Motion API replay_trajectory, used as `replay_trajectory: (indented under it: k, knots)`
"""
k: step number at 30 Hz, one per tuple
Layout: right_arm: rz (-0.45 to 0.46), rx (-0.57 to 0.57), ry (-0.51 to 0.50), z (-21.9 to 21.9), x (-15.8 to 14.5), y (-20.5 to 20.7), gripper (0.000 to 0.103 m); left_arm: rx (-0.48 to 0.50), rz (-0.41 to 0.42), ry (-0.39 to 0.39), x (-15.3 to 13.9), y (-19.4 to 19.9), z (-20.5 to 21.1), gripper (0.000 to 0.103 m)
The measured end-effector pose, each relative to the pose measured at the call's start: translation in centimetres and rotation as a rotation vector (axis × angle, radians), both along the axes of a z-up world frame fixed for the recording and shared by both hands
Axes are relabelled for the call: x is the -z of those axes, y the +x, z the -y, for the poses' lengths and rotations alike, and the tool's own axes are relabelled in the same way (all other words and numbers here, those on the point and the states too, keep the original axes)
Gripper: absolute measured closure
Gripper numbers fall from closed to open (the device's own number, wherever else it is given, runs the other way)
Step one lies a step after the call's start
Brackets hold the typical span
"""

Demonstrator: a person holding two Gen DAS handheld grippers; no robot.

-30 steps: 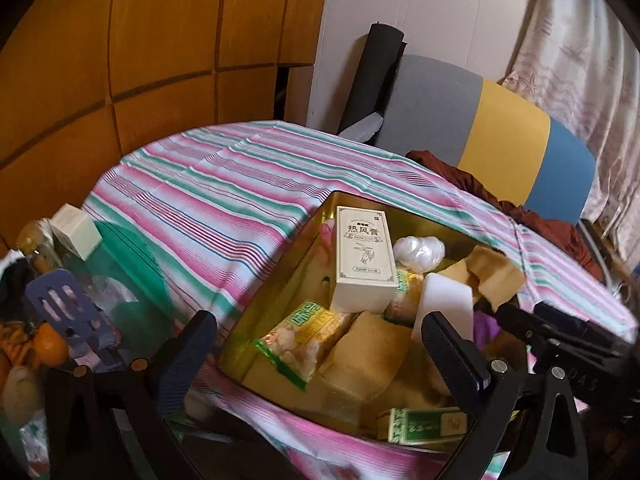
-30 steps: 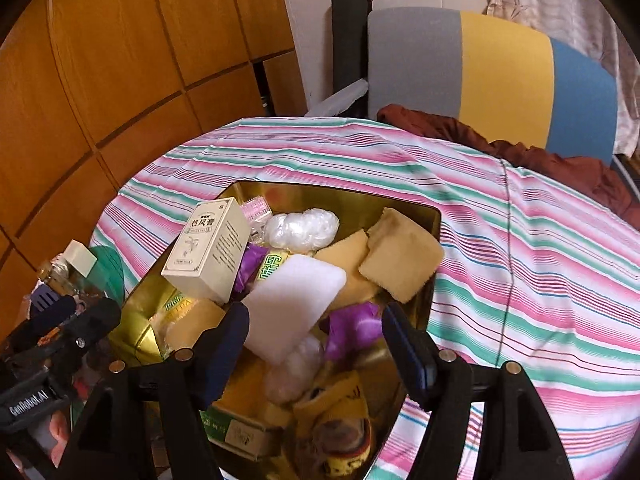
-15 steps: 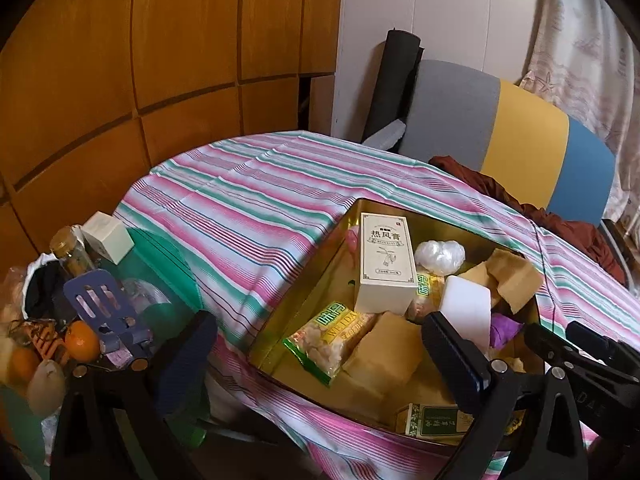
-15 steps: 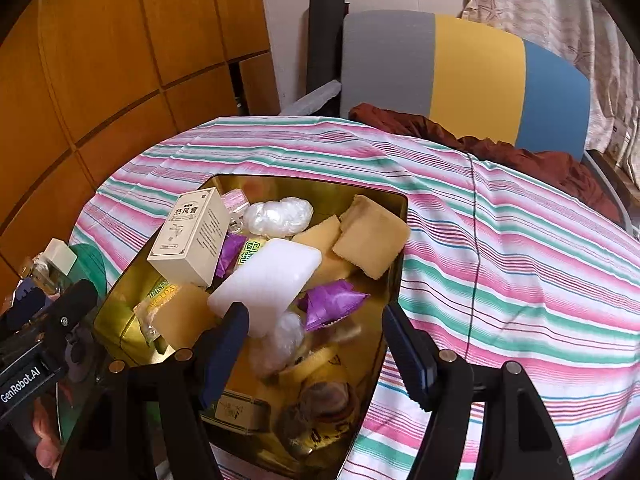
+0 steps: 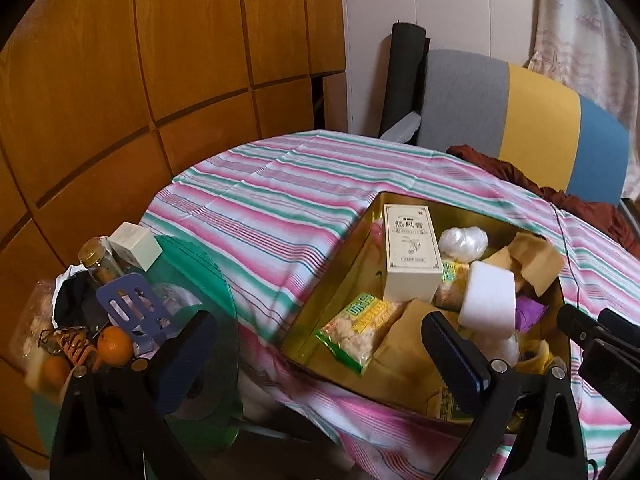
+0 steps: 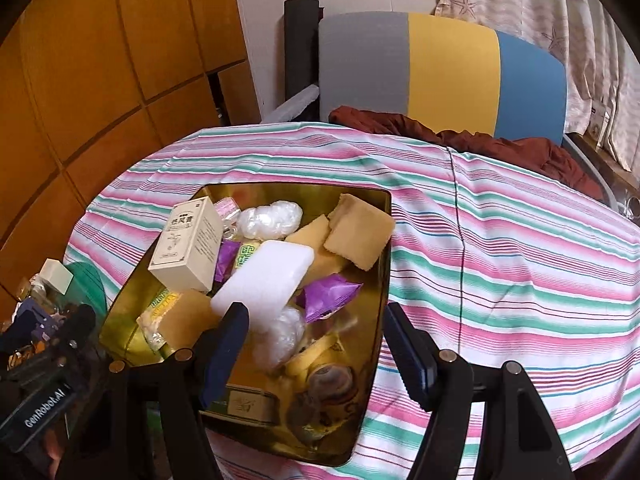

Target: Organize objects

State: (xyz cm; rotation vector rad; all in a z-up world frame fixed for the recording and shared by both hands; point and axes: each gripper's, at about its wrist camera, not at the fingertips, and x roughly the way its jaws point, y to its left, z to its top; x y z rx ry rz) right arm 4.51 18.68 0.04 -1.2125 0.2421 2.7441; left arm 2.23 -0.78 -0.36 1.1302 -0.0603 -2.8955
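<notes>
Only the left wrist view shows the clutter at far left: a purple slotted spatula (image 5: pixel 132 312), oranges (image 5: pixel 114 346) and a gold-capped bottle (image 5: pixel 96 264) on a green glass side table (image 5: pixel 208 280). Only the right wrist view shows the far right of the striped cloth (image 6: pixel 500 264) covering the bench, and the near end of the gold tin (image 6: pixel 384 208) with its round packet (image 6: pixel 330 382).

The left gripper (image 5: pixel 316 356) has its fingers spread wide with nothing between them; the tin lies ahead and to the right, its near-left corner between the fingers. In the tin, a cream carton (image 5: pixel 412 256) leans beside a white sponge block (image 5: pixel 488 300).

The right gripper (image 6: pixel 316 348) also has its fingers spread and empty, poised over the tin's near half; the sponge sits just beyond the left finger and a purple sachet (image 6: pixel 328 294) lies between them.

Compared with a second ago, both views have pulled back from the tin, revealing more cloth and more of the side table.
</notes>
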Motion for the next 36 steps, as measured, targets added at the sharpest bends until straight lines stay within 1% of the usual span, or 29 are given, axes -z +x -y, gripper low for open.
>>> replay_trajectory:
  k: [8, 11, 14, 19, 24, 31, 36]
  knots:
    - [-0.022, 0.004, 0.091, 2.1, -0.6, 0.8, 0.033, 0.035, 0.019, -0.005, -0.3, 0.2, -0.4, 0.0]
    - [-0.014, 0.01, 0.08, 2.0, -0.6, 0.8, 0.033, 0.027, 0.013, -0.008, -0.5, 0.3, -0.3, 0.0]
    - [0.007, 0.024, 0.063, 1.7, -0.3, 0.8, 0.033, 0.021, 0.006, -0.033, -0.6, 0.4, -0.4, 0.0]
    - [0.03, 0.042, 0.047, 1.3, 0.1, 0.7, 0.033, 0.04, 0.009, -0.063, -0.5, 0.5, -0.9, 0.0]
    - [0.03, 0.041, 0.047, 1.3, 0.2, 0.7, 0.033, 0.05, 0.031, -0.052, -0.2, 0.4, -1.0, 0.0]
    - [0.032, 0.046, 0.049, 1.4, 0.3, 0.7, 0.033, 0.03, 0.025, -0.038, -0.5, 0.3, -0.4, 0.0]
    - [0.023, 0.031, 0.05, 1.8, 0.2, 0.8, 0.033, 0.036, 0.025, -0.039, -0.5, 0.4, -0.5, 0.0]
